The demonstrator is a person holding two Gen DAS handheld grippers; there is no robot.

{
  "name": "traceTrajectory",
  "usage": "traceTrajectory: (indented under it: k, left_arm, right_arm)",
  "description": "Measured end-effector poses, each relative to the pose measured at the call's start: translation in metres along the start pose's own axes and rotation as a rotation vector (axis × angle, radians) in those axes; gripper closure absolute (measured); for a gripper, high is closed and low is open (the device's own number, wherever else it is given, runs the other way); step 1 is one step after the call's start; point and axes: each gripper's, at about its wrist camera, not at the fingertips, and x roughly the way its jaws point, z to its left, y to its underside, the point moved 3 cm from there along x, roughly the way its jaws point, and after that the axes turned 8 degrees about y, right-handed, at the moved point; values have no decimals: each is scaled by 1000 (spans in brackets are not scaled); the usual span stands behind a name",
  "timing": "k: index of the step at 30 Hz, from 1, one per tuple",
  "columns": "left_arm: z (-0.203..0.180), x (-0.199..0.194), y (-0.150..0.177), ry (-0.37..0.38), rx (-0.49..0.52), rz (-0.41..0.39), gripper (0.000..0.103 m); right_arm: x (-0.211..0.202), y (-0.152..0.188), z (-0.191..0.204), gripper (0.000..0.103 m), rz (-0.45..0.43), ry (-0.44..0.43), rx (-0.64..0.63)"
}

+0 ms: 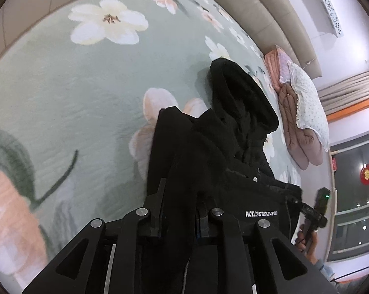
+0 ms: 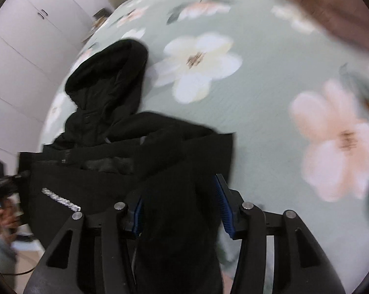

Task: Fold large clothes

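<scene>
One black hooded jacket (image 1: 233, 132) at centre frame, one floral bedspread (image 1: 62, 93) filling the left, two folded quilts (image 1: 294, 122) and one dotted pillow (image 1: 309, 103) at right, two tongs (image 1: 182, 210) at bottom.

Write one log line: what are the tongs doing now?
left tongs: shut on black hooded jacket | right tongs: gripping jacket | surface: floral bedspread

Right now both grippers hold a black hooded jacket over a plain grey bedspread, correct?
Not quite. The left gripper and the right gripper do each hold the black hooded jacket, but the bedspread is not plain grey: it is pale green with large white and pink flowers, as the left wrist view shows.
</scene>
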Motion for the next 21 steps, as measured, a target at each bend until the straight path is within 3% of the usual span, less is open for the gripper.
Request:
traceTrajectory:
  k: [1, 4, 5, 9, 14, 18, 21]
  left_arm:
    - [2, 4, -1, 8, -17, 6, 84]
    - [3, 4, 0, 6, -45, 6, 84]
    - [0, 0, 3, 7, -39, -6, 84]
    - [-38, -30, 27, -36, 96, -4, 89]
    - [-92, -79, 77, -48, 251, 49, 89]
    - [-112, -113, 123, -47, 275, 78, 89]
    - [-110, -139, 162, -73, 232, 64, 89]
  right_arm:
    - [4, -1, -2, 50, 7, -19, 10]
    - [-7, 6, 2, 82, -18, -35, 7]
    - [-18, 11, 7, 83, -41, -28, -8]
    - [-70, 39, 32, 85, -123, 37, -78]
    - [-142, 95, 61, 86, -137, -17, -123]
    - [-181, 142, 67, 86, -79, -71, -116]
    - [-205, 182, 62, 85, -29, -119, -95]
